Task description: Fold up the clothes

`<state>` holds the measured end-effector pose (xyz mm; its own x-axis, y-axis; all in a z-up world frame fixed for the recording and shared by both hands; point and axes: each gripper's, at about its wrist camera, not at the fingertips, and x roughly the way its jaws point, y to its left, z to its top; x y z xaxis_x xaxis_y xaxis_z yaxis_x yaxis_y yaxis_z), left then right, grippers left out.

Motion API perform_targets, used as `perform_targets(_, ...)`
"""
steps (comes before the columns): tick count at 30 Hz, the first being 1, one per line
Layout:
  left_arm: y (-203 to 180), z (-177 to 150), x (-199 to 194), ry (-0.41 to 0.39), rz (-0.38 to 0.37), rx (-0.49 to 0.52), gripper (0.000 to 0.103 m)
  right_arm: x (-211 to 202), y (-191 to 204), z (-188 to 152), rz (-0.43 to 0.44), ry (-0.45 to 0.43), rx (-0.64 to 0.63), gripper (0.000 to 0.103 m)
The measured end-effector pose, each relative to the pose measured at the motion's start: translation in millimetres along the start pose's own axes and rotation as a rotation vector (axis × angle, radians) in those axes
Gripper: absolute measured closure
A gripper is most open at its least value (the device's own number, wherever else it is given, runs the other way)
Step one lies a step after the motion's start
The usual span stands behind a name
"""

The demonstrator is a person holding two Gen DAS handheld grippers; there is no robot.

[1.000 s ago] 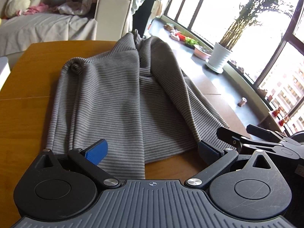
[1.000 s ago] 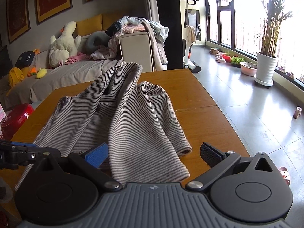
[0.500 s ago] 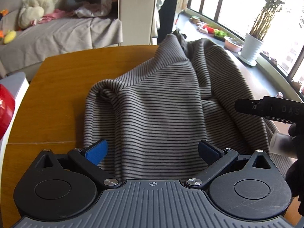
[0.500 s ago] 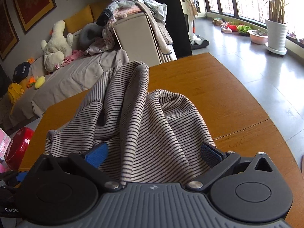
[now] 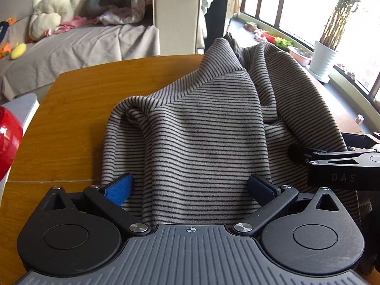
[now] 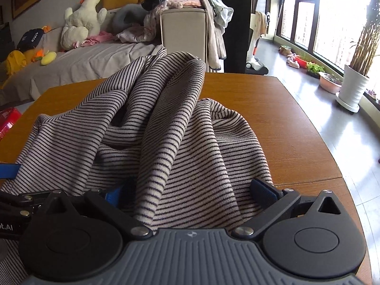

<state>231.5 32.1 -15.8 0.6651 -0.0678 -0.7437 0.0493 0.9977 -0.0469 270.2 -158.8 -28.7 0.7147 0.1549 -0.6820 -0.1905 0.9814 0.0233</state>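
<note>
The striped top lies bunched on the bench, running from near to far. Its near edge sits between the wide-open fingers of the left gripper and the right gripper. Neither is gripping it.

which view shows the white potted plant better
The right wrist view: the white pot and its tall stalks stand in view on the floor by the window. In the left wrist view the pot sits near the frame edge with its foliage washed out by glare.
</note>
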Motion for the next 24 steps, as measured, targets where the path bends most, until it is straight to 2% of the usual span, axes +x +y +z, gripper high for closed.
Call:
perform_targets(3, -1, -6, -2, -0.028, 0.001, 0.009, 0.000, -4, -2, -3, 0.008, -0.006, -0.005, 0.000)
perform_targets(5, 1, -9, -7, -0.019, -0.018, 0.013, 0.000, -10, -3, -9, 0.015, -0.005, -0.016, 0.000)
perform_targets(13, -9, -65, -62, 0.017, -0.156, 0.124, 0.000, -58, -20, -52, 0.062, -0.021, -0.043, 0.000)
perform_targets(16, -11, -65, -64, 0.005, -0.196, 0.109, 0.003, -63, -24, -56, 0.066, -0.033, -0.023, 0.000)
perform_targets(18, -18, -62, -57, -0.028, -0.145, 0.136, 0.018, -63, -22, -56, 0.057, -0.031, -0.031, 0.000)
perform_targets(19, -22, -60, -58, -0.046, -0.139, 0.158, 0.022, -63, -21, -57, 0.052, -0.031, -0.037, 0.000)
perform_targets(20, -25, -58, -58, -0.064, -0.133, 0.179, 0.036, -63, -21, -57, 0.053, -0.032, -0.036, 0.000)
perform_targets(21, -29, -56, -59, -0.081, -0.127, 0.201, 0.067, -63, -22, -57, 0.055, -0.033, -0.033, 0.000)
perform_targets(22, -25, -48, -64, -0.108, -0.125, 0.209, 0.086, -63, -23, -57, 0.057, -0.033, -0.031, 0.000)
perform_targets(23, -21, -40, -69, -0.136, -0.123, 0.217, 0.091, -63, -23, -57, 0.056, -0.033, -0.031, 0.000)
perform_targets(24, -17, -32, -74, -0.163, -0.120, 0.225, 0.091, -63, -22, -57, 0.055, -0.033, -0.032, 0.000)
